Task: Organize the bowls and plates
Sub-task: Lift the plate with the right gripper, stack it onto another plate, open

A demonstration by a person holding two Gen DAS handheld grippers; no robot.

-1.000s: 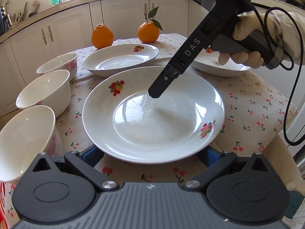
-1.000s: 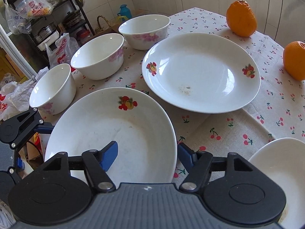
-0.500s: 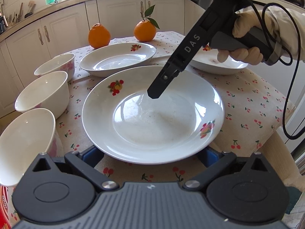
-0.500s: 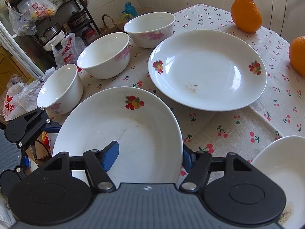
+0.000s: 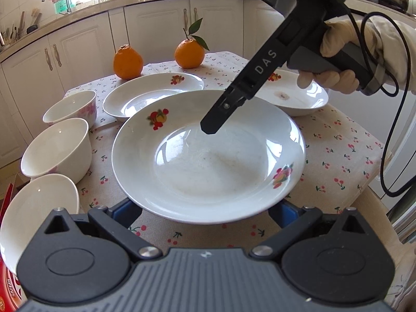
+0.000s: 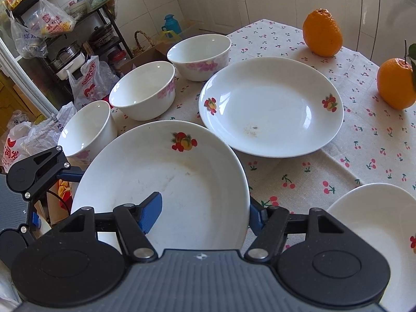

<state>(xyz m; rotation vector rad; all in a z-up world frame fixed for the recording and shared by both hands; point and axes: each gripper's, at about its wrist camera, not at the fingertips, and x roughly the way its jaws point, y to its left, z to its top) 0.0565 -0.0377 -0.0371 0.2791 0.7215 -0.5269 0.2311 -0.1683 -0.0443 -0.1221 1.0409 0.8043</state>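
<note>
A white plate with fruit prints (image 5: 208, 161) is lifted off the table. My right gripper (image 6: 205, 212) is shut on its rim, one blue finger (image 6: 150, 212) inside the plate, the other under it. In the left wrist view that gripper (image 5: 210, 127) reaches over the plate's far side. My left gripper (image 5: 208, 212) is open, its blue fingers (image 5: 127, 210) under the plate's near edge. A second plate (image 6: 270, 106) lies behind, a third plate (image 6: 377, 231) at right. Three white bowls (image 6: 141, 93) stand along the left edge.
Two oranges (image 6: 322, 32) sit at the far side of the cherry-print tablecloth (image 6: 364, 135). White cabinets (image 5: 156, 31) stand behind the table. A rack with plastic bags (image 6: 52, 31) stands beyond the table's left edge.
The held plate has risen and now overlaps the second plate's near rim in the left wrist view. The right gripper has moved up with it. The left gripper stays below its near edge.
</note>
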